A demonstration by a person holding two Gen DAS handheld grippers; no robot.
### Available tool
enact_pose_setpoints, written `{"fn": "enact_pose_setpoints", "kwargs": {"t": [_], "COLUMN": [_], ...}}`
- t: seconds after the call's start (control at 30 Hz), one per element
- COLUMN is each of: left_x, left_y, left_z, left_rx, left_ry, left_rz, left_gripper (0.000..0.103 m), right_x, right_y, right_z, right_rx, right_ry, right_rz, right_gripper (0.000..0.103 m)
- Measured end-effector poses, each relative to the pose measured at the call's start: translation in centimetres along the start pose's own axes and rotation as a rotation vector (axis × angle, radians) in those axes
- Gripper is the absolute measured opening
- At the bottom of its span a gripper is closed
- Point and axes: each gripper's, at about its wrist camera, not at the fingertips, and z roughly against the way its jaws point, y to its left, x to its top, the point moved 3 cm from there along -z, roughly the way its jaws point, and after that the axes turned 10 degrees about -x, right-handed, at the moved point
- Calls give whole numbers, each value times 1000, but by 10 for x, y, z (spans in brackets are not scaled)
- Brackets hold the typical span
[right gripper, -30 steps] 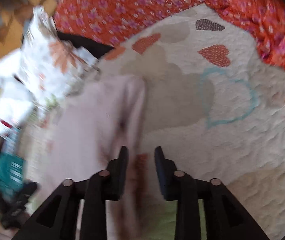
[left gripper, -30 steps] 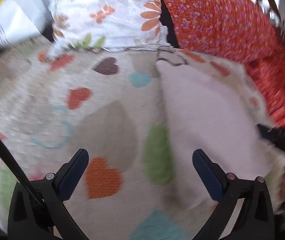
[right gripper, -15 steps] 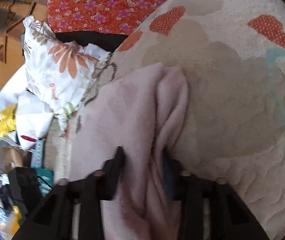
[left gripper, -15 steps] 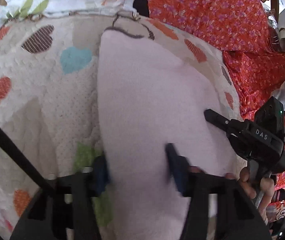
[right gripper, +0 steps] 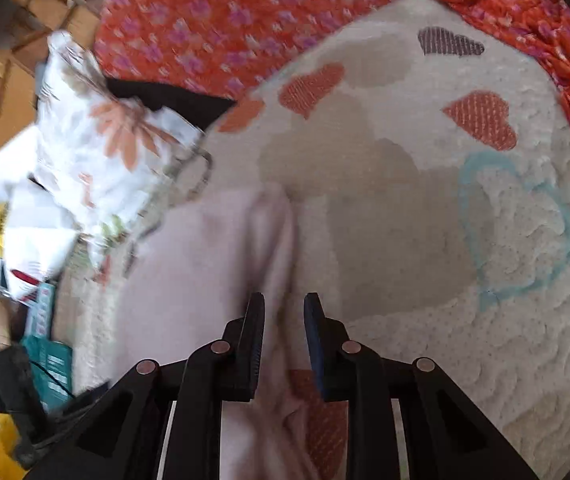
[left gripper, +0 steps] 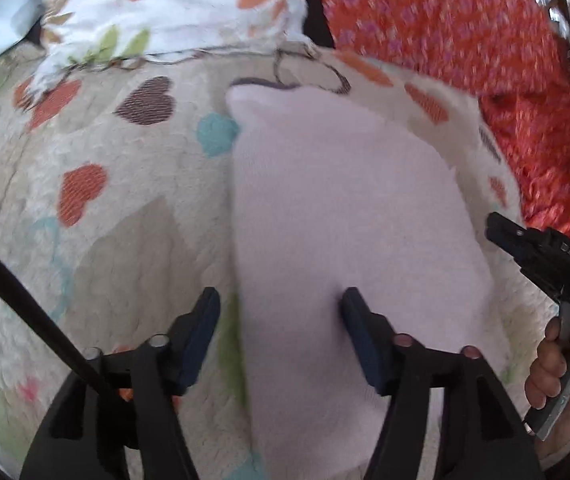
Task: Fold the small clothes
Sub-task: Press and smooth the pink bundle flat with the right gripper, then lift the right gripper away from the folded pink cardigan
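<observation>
A pale pink garment (left gripper: 345,216) lies flat on the heart-patterned quilt (left gripper: 117,240). My left gripper (left gripper: 281,312) straddles its left edge: one finger sits on the quilt, the other rests on the pink cloth, and the jaws are opening. In the right wrist view the same garment (right gripper: 205,272) shows a rolled edge running between the fingers of my right gripper (right gripper: 285,316). Those jaws are closing, and a narrow gap is still visible around the cloth. The right gripper (left gripper: 525,244) also appears at the right of the left wrist view, held by a hand (left gripper: 553,360).
A white flowered pillow (left gripper: 173,8) lies beyond the garment. An orange flowered cover (left gripper: 465,28) bunches along the far and right sides of the quilt. Bags and boxes (right gripper: 13,280) crowd the floor beside the bed, with wooden furniture (right gripper: 9,60) beyond.
My left gripper moved from bare quilt onto the garment's left edge, its jaws narrowing and then widening. My right gripper's jaws narrowed around the garment's rolled edge.
</observation>
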Motion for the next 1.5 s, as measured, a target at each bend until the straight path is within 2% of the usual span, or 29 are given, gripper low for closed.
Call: {"fn": "enact_pose_setpoints", "kwargs": {"t": [0.07, 0.13, 0.2, 0.23, 0.3, 0.33, 0.37, 0.4, 0.47, 0.53, 0.57, 0.6, 0.67, 0.83, 1.0, 1.13, 1.37, 1.5], "left_x": [-5, -14, -25, -30, -39, -44, -48, -52, -61, -70, -75, -77, -77, -78, -87, -93, -97, -99], "left_y": [6, 16, 21, 22, 24, 24, 23, 22, 15, 11, 10, 10, 12, 14, 11, 13, 19, 24], "left_z": [15, 36, 60, 70, 89, 100, 109, 119, 143, 161, 170, 175, 180, 171, 142, 114, 84, 71], "left_rx": [20, 73, 148, 180, 249, 289, 321, 358, 437, 477, 461, 421, 357, 299, 356, 358, 355, 335], "left_ry": [-41, -111, -207, -245, -336, -391, -436, -484, -614, -715, -753, -760, -741, -666, -574, -462, -330, -265], "left_rz": [11, 13, 5, -2, -23, -39, -56, -79, -127, -138, -131, -125, -102, -82, -118, -132, -122, -97], "left_gripper": [65, 68, 72, 73, 81, 84, 91, 97, 103, 103, 103, 103, 103, 103, 103, 103, 103, 103], "right_x": [-2, -10, -19, -25, -39, -47, -52, -53, -56, -64, -71, -76, -91, -125, -139, -140, -139, -140], "right_y": [13, 29, 43, 46, 49, 48, 46, 45, 48, 53, 58, 62, 65, 57, 60, 62, 60, 64], "right_z": [19, 33, 29, 23, 3, -12, -21, -19, -6, 16, 27, 35, 53, 82, 82, 78, 73, 70], "right_rx": [20, 76, 192, 212, 163, 91, 53, 57, 32, -23, -59, -84, -119, -136, -218, -289, -305, -324], "right_ry": [-65, -101, -37, -3, 73, 132, 154, 128, 107, 41, 5, -20, -67, -136, -199, -240, -267, -274], "right_rz": [47, 101, 111, 110, 126, 146, 148, 134, 122, 158, 195, 219, 251, 249, 307, 355, 358, 390], "right_gripper": [24, 24, 24, 24, 25, 23, 19, 19, 20, 24, 28, 30, 32, 40, 41, 41, 42, 51]}}
